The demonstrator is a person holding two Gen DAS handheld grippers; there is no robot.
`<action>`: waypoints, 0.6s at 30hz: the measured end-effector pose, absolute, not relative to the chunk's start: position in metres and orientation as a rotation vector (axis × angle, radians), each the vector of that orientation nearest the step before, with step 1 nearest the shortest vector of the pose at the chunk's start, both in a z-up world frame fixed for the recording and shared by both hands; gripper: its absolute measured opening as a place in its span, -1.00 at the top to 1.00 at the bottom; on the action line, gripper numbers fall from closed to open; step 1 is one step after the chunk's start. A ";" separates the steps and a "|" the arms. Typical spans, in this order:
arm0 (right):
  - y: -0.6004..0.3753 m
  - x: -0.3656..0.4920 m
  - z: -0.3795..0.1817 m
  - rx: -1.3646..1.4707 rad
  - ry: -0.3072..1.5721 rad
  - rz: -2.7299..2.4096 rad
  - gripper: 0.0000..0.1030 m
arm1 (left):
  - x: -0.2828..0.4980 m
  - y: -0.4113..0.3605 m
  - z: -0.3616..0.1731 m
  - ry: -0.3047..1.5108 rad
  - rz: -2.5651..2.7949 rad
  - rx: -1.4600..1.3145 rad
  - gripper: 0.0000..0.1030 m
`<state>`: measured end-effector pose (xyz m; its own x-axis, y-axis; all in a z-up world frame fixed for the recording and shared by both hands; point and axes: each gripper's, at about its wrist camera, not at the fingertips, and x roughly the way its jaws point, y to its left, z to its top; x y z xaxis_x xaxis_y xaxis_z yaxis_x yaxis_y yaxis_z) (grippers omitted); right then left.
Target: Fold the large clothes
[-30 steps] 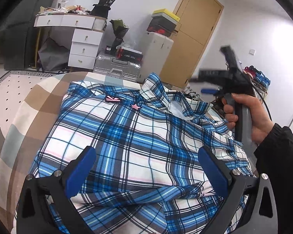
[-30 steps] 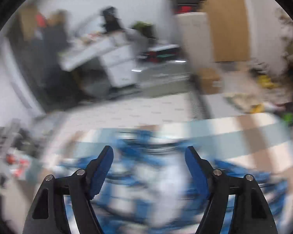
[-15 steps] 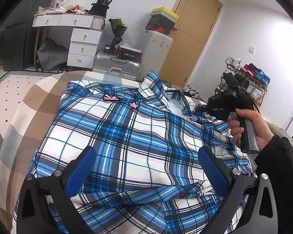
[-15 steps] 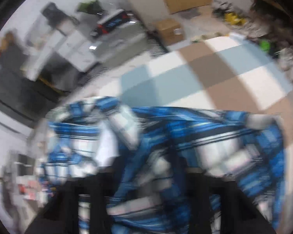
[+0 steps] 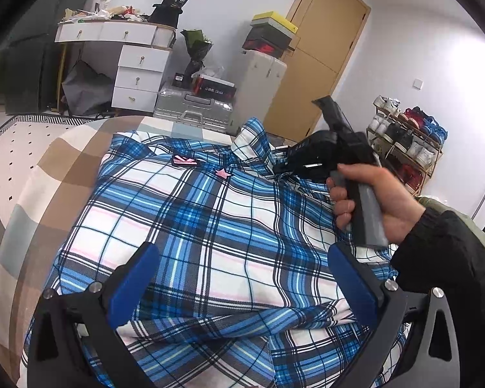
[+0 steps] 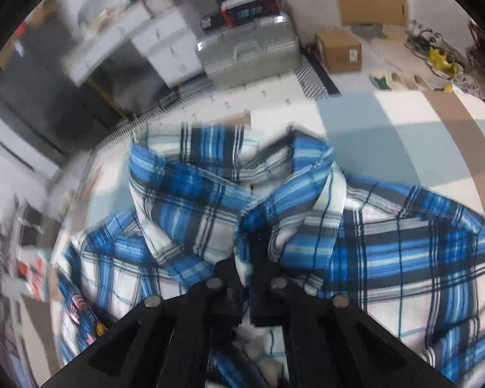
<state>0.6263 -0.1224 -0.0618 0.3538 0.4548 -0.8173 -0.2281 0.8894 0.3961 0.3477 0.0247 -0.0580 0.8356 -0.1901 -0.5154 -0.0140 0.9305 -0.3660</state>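
— So where's the shirt (image 5: pixel 210 226) sitting right now?

— Spread over the checked bedspread (image 5: pixel 35 187), directly ahead of and beneath the left gripper (image 5: pixel 242 278). A folded band of plaid runs crosswise just under that tool's blue pads (image 5: pixel 135 274).

— And is the left one holding anything?

— No. Its jaws stand wide apart, hovering above the fabric with the cloth showing plainly between them.

— What about the other hand?

— The right hand (image 5: pixel 365 207) is off to the left gripper's forward right. Fingers are wrapped round the grey handle, wrist bent so the black tool body points away toward the collar (image 6: pixel 236 174) end. A dark sleeve (image 5: pixel 452 258) covers the forearm.

— Closed or open?

— From its own camera, the right gripper (image 6: pixel 247 278) has its two black fingers (image 6: pixel 223 278) pressed nearly together, with a ridge of plaid pinched up between them. The cloth bunches and lifts right at the tips, so it's clamped on the shirt near the collar.

— Anything past the bed?

— Beyond the right tool sits a silver case (image 6: pixel 245 51) on the floor, and a cardboard box (image 6: pixel 339 50) further to its right.
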 end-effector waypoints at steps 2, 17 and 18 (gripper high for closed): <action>-0.124 0.625 -0.052 0.210 1.136 0.497 0.37 | 0.348 0.024 -0.058 0.578 -0.098 -0.365 -0.97; -0.167 0.657 -0.050 0.159 1.038 0.384 -0.28 | 0.350 0.023 -0.058 0.591 -0.099 -0.361 -0.97; -0.163 0.654 -0.053 0.152 1.033 0.386 -0.28 | 0.351 0.023 -0.058 0.592 -0.099 -0.358 -0.97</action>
